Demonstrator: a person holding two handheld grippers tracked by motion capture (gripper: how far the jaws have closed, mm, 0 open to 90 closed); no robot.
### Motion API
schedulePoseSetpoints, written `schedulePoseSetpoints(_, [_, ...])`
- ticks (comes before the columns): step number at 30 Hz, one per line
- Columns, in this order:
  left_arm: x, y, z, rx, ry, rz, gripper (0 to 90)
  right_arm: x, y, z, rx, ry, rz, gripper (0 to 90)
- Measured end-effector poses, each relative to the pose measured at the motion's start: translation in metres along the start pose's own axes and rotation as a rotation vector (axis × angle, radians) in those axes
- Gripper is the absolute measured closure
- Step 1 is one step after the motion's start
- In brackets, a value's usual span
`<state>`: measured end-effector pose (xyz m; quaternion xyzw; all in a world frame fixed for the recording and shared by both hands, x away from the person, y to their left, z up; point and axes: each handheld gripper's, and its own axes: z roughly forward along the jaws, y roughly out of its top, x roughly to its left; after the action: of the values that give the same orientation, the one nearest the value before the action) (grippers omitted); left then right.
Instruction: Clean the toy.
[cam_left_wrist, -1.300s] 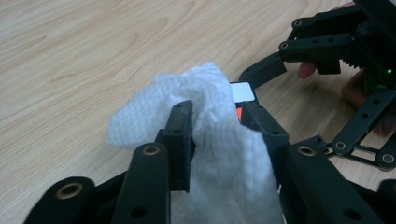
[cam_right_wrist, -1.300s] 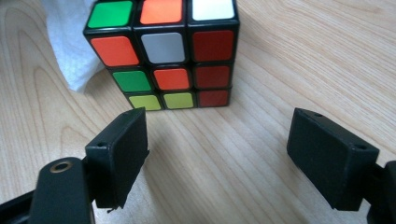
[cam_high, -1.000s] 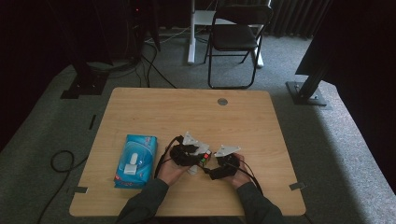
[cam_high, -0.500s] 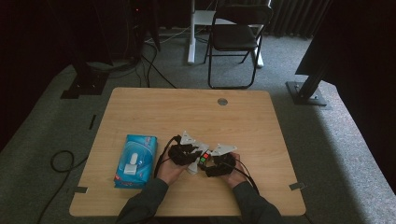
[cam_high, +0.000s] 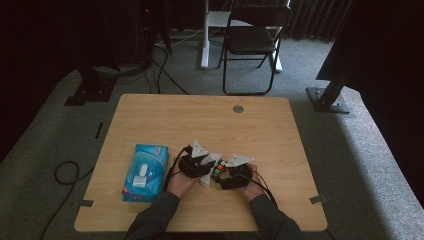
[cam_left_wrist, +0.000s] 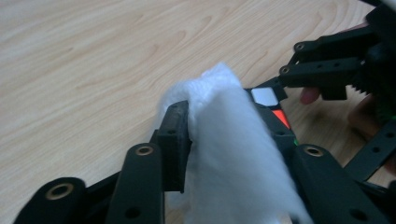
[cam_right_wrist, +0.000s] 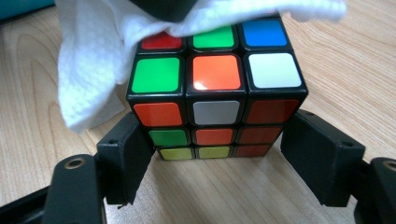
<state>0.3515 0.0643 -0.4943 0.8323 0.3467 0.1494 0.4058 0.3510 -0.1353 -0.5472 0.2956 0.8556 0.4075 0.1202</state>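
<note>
Wooden desk (cam_high: 150, 120), near its front edge: left gripper (cam_left_wrist: 224, 154) clamps a white tissue (cam_left_wrist: 233, 154), its jaws just reopening slightly, wiping the cube (cam_right_wrist: 215, 93). Right gripper (cam_right_wrist: 219, 163) has closed around the cube's bottom. Wiping looks midway, top only.

**Around the work: what else is in view**

A blue tissue pack (cam_high: 145, 172) is laid flat near the left edge of the wooden table (cam_high: 165, 117). A round grey grommet (cam_high: 238, 108) is set near the far edge. A black folding chair (cam_high: 252, 42) is placed on the carpet beyond.
</note>
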Motion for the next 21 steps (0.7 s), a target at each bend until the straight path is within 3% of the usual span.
schedulePoseSetpoints(4, [-0.0015,0.0006,0.0003,0.004,0.002,0.019,69.5,0.0005,0.0,0.0001,0.001,0.002,-0.006,28.7])
schedulePoseSetpoints(8, [0.0037,-0.0013,0.0008,-0.004,-0.027,-0.015,71.5,0.0021,0.0001,0.0003,-0.003,0.006,-0.017,32.5])
schedulePoseSetpoints(11, [0.002,-0.0001,0.0005,0.002,-0.017,-0.007,72.3,0.0027,0.0001,0.0001,-0.002,0.002,-0.019,32.8])
schedulePoseSetpoints(14, [0.0037,0.001,-0.0016,0.013,-0.009,-0.016,79.0,0.0032,0.0001,0.0,-0.003,-0.001,-0.02,32.9])
schedulePoseSetpoints(21, [-0.0003,0.0001,-0.006,0.027,0.026,0.037,85.3,0.0039,0.0001,0.0002,-0.004,-0.001,-0.033,33.1])
